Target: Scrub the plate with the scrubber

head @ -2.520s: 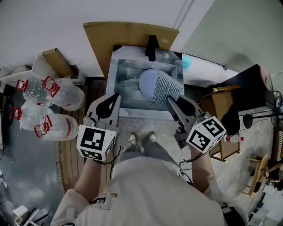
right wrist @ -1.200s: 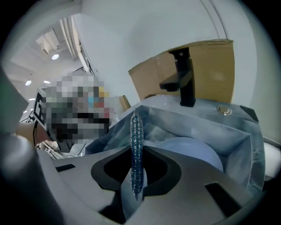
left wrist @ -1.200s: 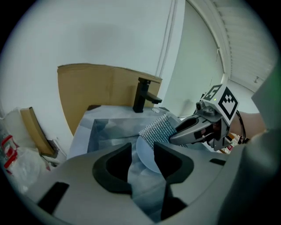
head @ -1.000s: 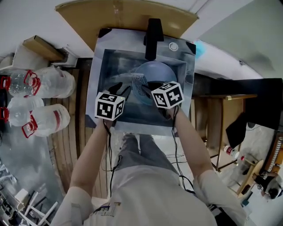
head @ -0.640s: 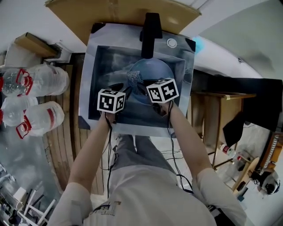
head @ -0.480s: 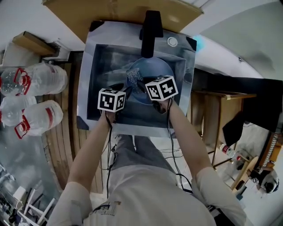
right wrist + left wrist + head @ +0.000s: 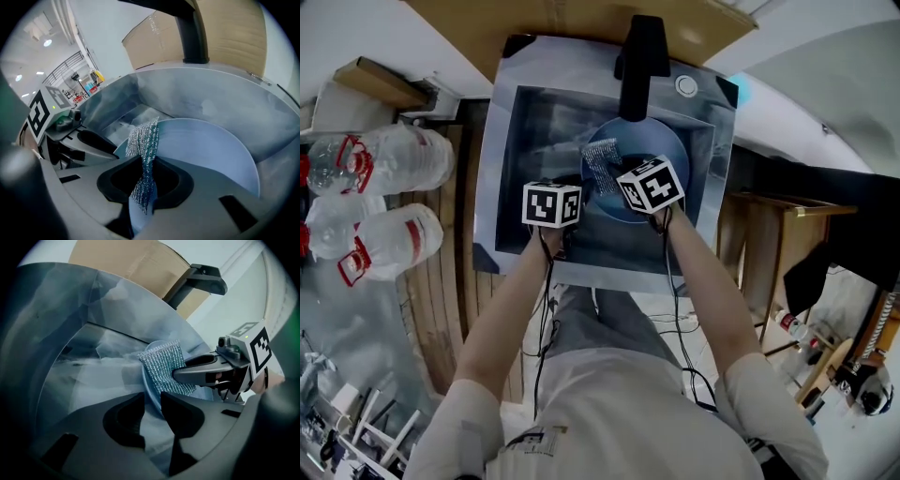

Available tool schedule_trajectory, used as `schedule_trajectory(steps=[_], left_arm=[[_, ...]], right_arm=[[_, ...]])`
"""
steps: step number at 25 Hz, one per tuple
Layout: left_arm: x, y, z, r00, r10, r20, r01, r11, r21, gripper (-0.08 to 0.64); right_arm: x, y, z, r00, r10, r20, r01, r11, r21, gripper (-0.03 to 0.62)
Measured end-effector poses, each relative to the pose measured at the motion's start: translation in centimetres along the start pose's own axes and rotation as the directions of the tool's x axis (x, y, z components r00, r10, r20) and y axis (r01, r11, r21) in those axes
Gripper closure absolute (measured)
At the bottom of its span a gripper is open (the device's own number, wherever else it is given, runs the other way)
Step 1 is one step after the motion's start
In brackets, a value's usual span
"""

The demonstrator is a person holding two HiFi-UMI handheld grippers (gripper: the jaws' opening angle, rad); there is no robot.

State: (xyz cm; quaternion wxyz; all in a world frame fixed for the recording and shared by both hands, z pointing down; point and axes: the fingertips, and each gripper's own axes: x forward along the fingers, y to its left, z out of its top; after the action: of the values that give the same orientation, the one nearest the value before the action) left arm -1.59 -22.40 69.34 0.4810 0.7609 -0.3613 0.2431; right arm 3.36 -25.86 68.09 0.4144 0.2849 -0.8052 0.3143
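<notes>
Plate (image 7: pixel 206 150): sitting in the sink (image 7: pixel 511 141), at the head view's upper centre, just below the faucet (image 7: pixel 642 66).
Left gripper (image 7: pixel 150 400): jaws standing slightly apart after just closing in, with the plate's rim passing between them.
Right gripper (image 7: pixel 145 177): clamping the scrubber (image 7: pixel 144 145), which is draping against the plate's face.
</notes>
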Motion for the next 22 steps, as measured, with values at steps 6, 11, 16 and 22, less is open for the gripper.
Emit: schedule_trajectory(steps=[6,11,16,22], left_arm=[[-0.3,0.9,-0.3,0.999,0.026,-0.019,-0.026,1.000,0.002,0.466],[-0.3,1.3,-0.1,1.000,0.023,-0.014,-0.023,1.000,0.001,0.476],[-0.7,1.0,0.3,1.000,-0.007,0.001,0.007,0.999,-0.034,0.485],[-1.3,0.9,1.0,1.000,-0.015,0.019,0.016,0.999,-0.037,0.500]], right_arm=[[1.7,0.1,0.2,0.997,-0.049,-0.052,0.041,0.990,-0.135,0.494],[2.2,-0.2,1.1,0.996,-0.077,-0.055,0.062,0.972,-0.225,0.494],[2.0,-1.5,2.1,0.985,-0.159,-0.066,0.131,0.942,-0.310,0.494],[1.1,-6.1,1.8,0.948,-0.310,-0.070,0.262,0.887,-0.379,0.499]])
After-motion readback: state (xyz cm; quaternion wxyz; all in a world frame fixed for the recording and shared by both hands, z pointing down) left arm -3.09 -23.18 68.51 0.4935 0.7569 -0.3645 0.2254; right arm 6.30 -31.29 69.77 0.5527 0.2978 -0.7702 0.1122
